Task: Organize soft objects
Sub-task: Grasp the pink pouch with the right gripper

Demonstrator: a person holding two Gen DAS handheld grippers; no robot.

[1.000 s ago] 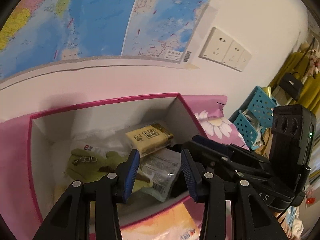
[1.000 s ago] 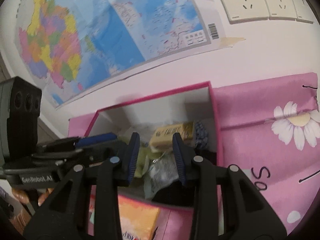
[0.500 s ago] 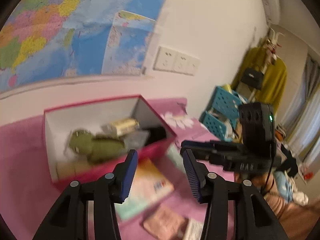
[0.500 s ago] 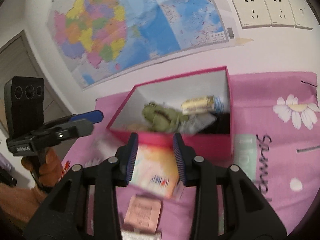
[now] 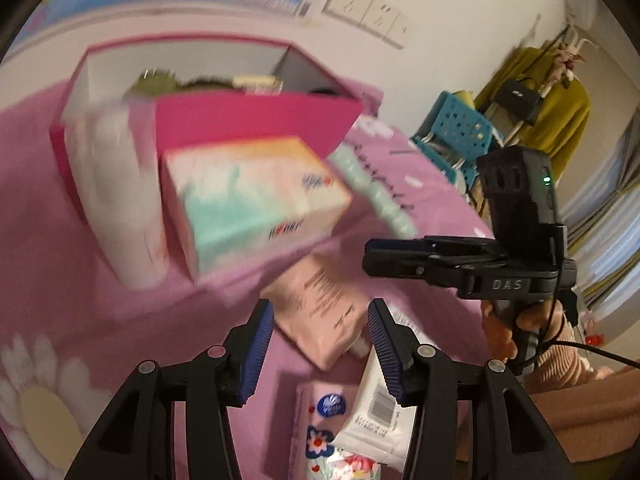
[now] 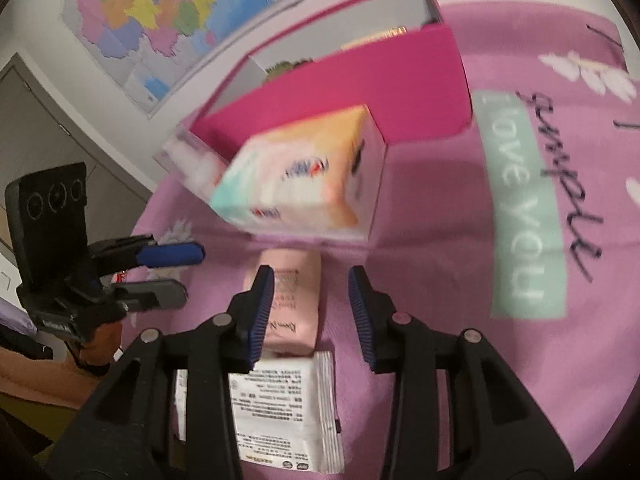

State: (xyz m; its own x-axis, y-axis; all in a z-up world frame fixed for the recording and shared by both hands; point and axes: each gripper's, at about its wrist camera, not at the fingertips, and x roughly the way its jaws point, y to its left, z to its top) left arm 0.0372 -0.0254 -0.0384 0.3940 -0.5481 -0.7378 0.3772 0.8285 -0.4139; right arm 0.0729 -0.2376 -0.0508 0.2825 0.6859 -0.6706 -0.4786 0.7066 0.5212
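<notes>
some soft items are already stowed in the pink box (image 5: 256, 120); tissue pack (image 5: 252, 196), pink pouch (image 6: 290, 304) and white packet (image 6: 280, 412) are left outside. both claws are spread, nothing pinched.

The right claw (image 6: 310, 316) hangs open and empty over a pink packet (image 6: 294, 304). A white sachet (image 6: 288, 412) lies nearer, a magenta box (image 6: 360, 92) beyond.

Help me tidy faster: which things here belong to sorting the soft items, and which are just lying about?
Job:
open pink cardboard box
pastel tissue pack
flat peach-pink pouch
white printed sachet
floral tissue packet

Lying about:
teal perforated baskets
white wall sockets
coloured wall map
</notes>
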